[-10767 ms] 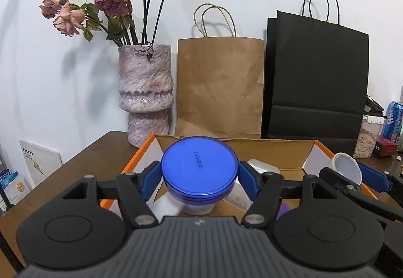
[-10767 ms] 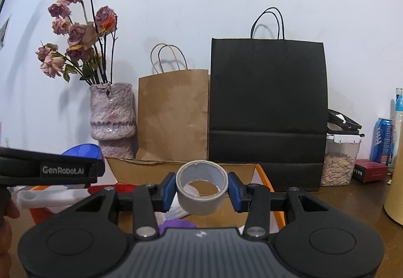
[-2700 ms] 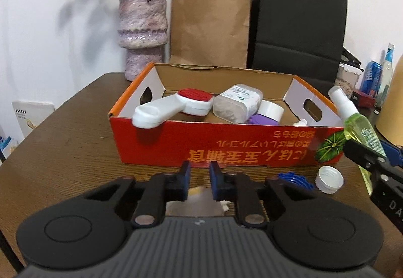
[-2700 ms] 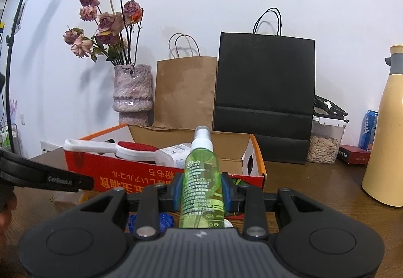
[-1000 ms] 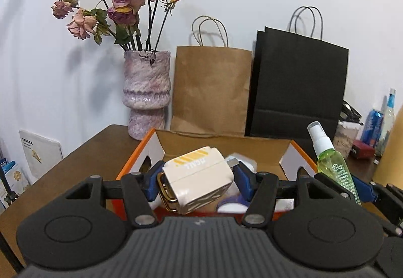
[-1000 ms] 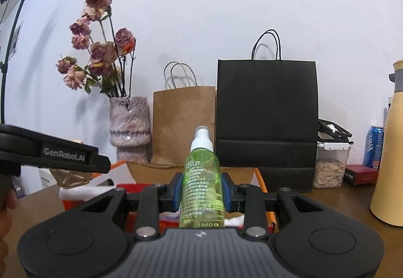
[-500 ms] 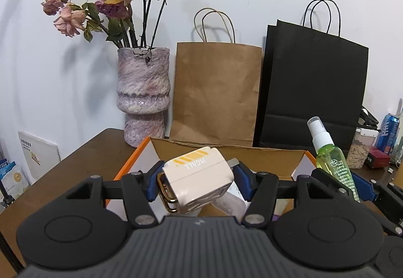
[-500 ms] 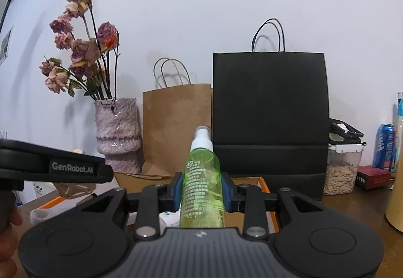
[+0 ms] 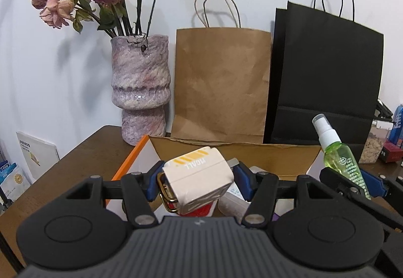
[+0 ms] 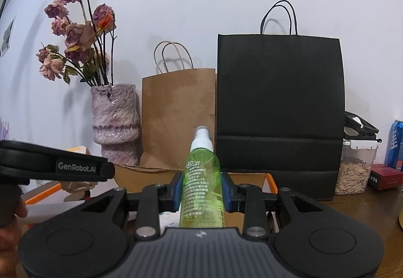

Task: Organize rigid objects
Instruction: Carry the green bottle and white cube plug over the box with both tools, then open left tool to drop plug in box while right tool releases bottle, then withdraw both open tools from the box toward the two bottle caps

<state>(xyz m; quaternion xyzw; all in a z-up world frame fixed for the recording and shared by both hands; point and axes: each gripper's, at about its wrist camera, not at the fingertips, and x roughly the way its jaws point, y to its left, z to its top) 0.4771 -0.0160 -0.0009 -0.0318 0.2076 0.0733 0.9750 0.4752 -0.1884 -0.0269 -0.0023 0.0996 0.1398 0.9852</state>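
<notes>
Two tongs hang over the open cardboard box (image 9: 264, 152), each carrying something. In the left wrist view the left tongs (image 9: 196, 181) are clamped on a cream case (image 9: 199, 177) with yellow stripes and a gold ring at its 8 o'clock corner; both blue pads press its sides. The case sits tilted, its long axis running roughly from 8 o'clock to 2 o'clock, the striped end up at 12 o'clock. The box's orange rim (image 9: 129, 159) passes at 9 o'clock of the case, the brown back wall at 12 o'clock, and open table (image 9: 83, 152) spreads toward 10 o'clock up to the pink vase (image 9: 139, 86). A brown paper bag (image 9: 221, 81) and a black paper bag (image 9: 325, 76) stand close behind the box, closing off the 12 to 2 o'clock side.

From the right wrist view, the right tongs (image 10: 201, 193) are clamped on a green spray bottle (image 10: 202, 182), which stands upright with its long axis vertical and its white nozzle pointing to 12 o'clock. Free table lies at 3 o'clock, bounded by a clear seed jar (image 10: 355, 167) and a red carton (image 10: 385, 176).

Only the left view shows things lying inside the box below the case, among them a pale container (image 9: 234, 200); the bottle appears there leaning at 3 o'clock. Only the right view shows the left tool's black side and a hand (image 10: 10, 232) at 8 o'clock, with the case mostly hidden behind that tool.
</notes>
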